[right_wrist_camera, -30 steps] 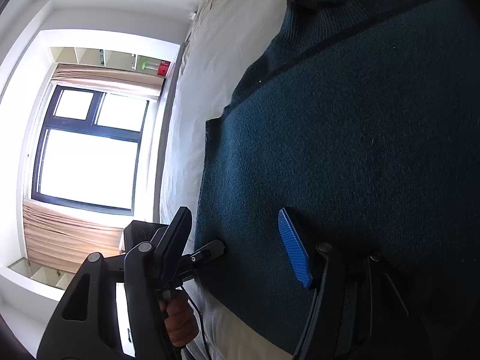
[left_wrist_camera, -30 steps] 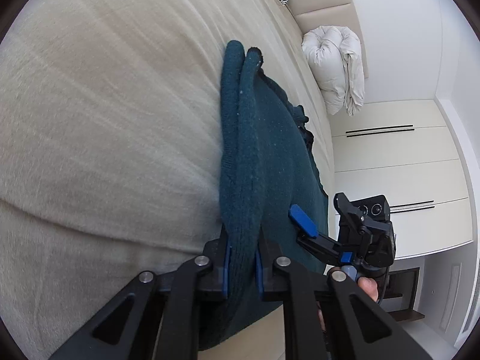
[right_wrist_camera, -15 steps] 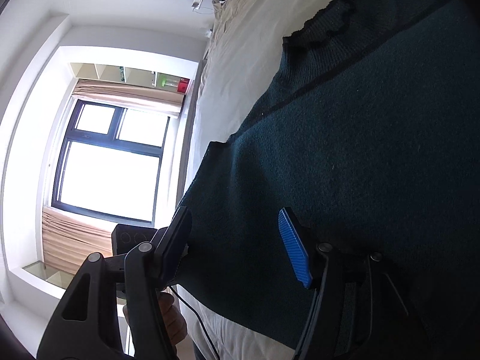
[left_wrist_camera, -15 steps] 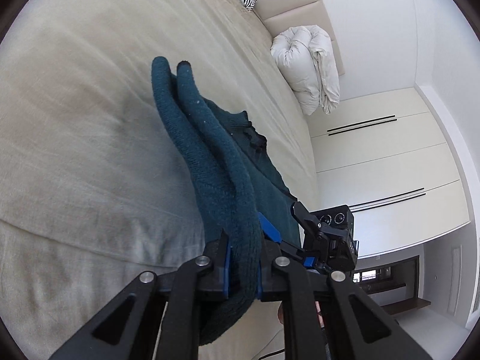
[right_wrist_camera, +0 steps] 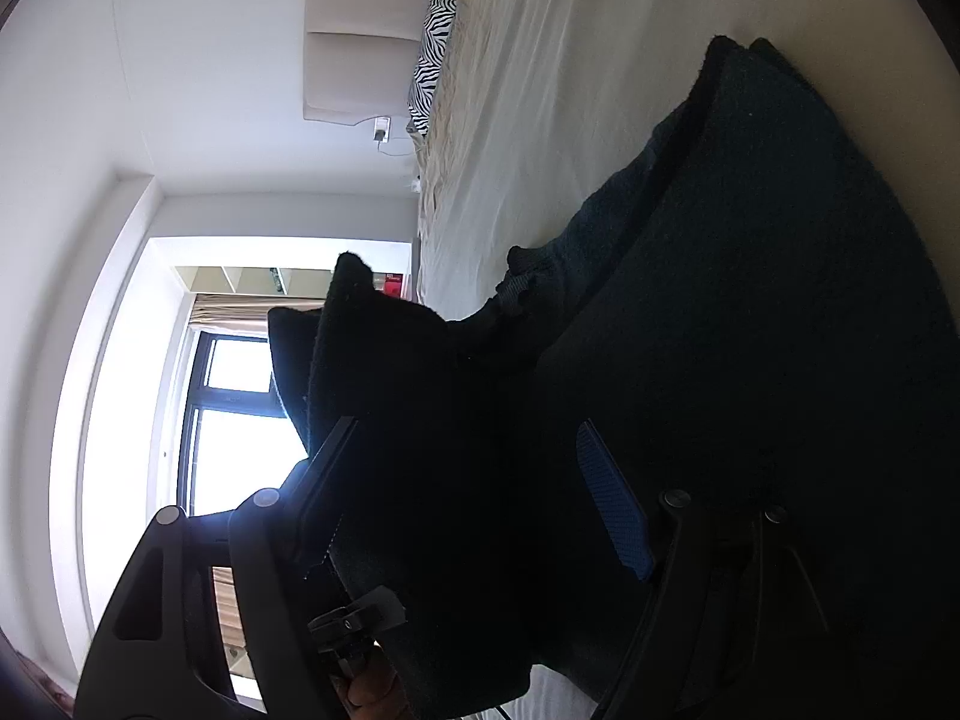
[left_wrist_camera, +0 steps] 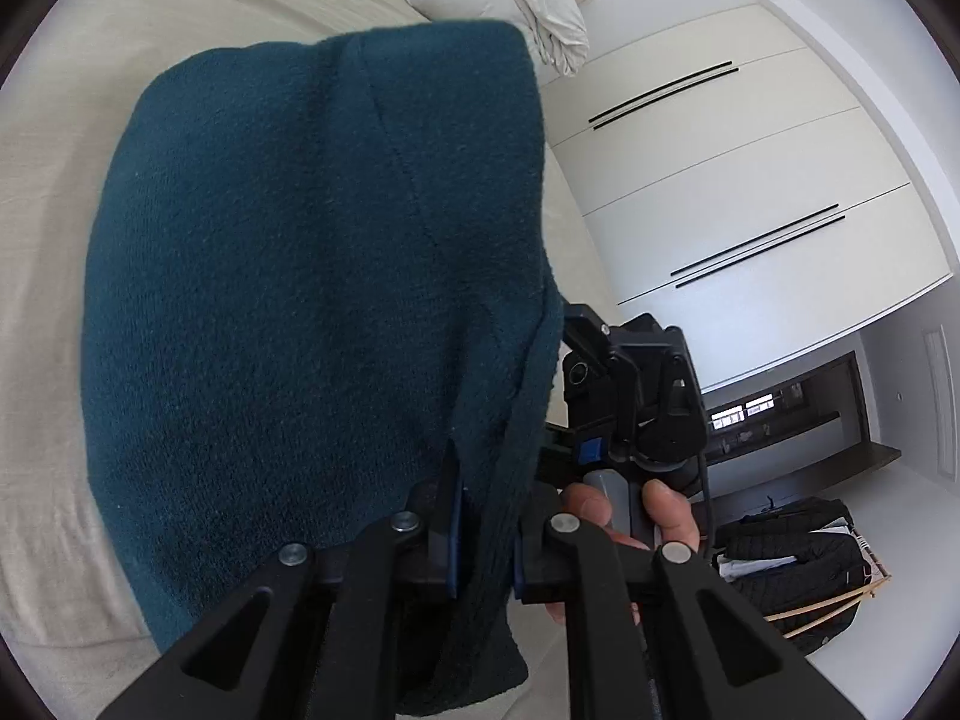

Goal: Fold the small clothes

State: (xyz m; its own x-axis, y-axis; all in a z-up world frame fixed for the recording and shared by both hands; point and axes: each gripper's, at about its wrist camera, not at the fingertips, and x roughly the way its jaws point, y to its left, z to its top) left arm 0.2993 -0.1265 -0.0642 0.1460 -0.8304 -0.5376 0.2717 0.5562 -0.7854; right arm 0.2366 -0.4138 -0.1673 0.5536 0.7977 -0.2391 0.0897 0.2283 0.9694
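Left gripper [left_wrist_camera: 483, 531] stayed clamped on teal sweater [left_wrist_camera: 312, 276], edge swung up toward 12 o'clock; right gripper [right_wrist_camera: 468, 498] jaws opening, cloth between. Fold underway over bed [left_wrist_camera: 42, 228].

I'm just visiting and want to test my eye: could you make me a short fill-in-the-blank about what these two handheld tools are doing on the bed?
1. The left gripper is shut on a dark teal ____.
2. The right gripper has its fingers ____, with knit cloth between them.
3. The garment is being folded on a beige ____.
4. By the headboard lies a pillow with ____ stripes.

Missing words: sweater; opening; bed; zebra
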